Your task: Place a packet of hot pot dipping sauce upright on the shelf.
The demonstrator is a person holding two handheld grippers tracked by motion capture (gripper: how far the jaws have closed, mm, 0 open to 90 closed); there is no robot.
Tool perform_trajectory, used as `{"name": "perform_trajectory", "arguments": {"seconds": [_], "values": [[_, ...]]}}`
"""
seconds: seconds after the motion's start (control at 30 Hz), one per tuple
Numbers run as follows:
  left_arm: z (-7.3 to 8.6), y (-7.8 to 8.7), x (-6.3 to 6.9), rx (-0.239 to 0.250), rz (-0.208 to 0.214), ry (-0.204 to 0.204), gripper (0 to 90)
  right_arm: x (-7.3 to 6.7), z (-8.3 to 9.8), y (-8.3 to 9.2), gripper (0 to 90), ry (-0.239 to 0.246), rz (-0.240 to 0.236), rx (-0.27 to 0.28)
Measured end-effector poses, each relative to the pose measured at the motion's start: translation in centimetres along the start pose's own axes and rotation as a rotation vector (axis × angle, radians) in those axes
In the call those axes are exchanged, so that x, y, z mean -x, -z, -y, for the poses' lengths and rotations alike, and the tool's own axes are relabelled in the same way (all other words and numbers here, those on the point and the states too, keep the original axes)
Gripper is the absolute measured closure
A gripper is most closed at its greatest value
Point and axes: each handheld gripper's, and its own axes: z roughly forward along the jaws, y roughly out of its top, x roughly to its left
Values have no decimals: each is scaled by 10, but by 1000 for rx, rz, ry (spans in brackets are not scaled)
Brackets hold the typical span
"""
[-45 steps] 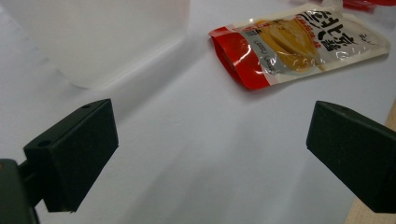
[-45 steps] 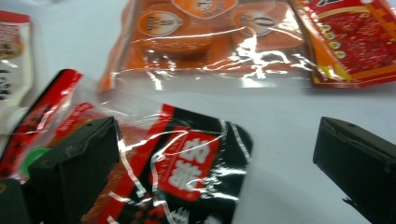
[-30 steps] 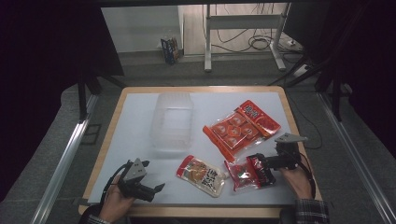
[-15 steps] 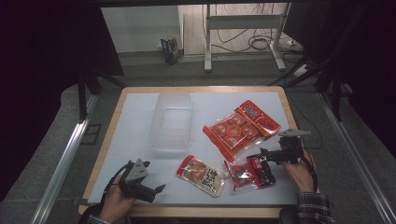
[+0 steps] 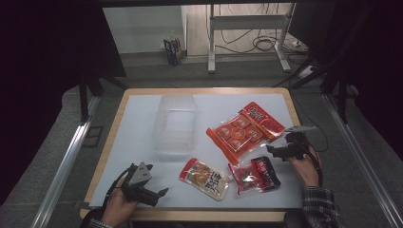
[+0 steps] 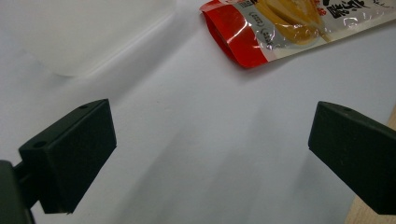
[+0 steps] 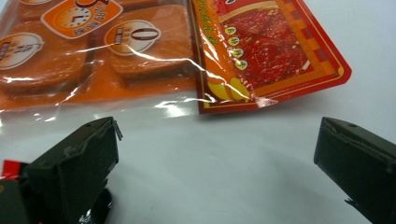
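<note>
Beside the clear plastic tub (image 5: 175, 124), toward the right edge of the counter (image 5: 133, 142), lie the orange snack bag (image 5: 236, 133) and the red packet (image 5: 264, 118), overlapping each other. The right gripper (image 5: 278, 153) hovers just off their near corner with its jaws spread wide and empty; in the right gripper view both packs lie just ahead of the jaws, the orange snack bag (image 7: 93, 56) reaching toward the left jaw and the red packet (image 7: 275, 51) between them. A dark red pouch (image 5: 254, 174) lies just nearer the person. The left gripper (image 5: 142, 189) rests in front of the tub near the counter's front edge, jaws likewise released, with the yellow snack pouch (image 5: 205, 175) a little ahead.

To take a pack well, I judge the right gripper should come in low, straddle a single free edge and close on that one film only, since the overlap invites catching both.

Compared with a second ago, the right gripper has moved away from the dark red pouch toward the far packs; the left has not shifted.
</note>
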Motion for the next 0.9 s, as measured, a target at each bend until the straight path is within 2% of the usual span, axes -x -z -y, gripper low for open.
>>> {"name": "perform_trajectory", "arguments": {"seconds": [0.57, 0.9], "values": [[0, -1, 0, -11, -4, -6, 8, 24, -12, -22, 0, -37, -17, -37], [0, -2, 0, -15, -6, -8, 8, 31, -23, -31, 0, -47, -74, -22]]}}
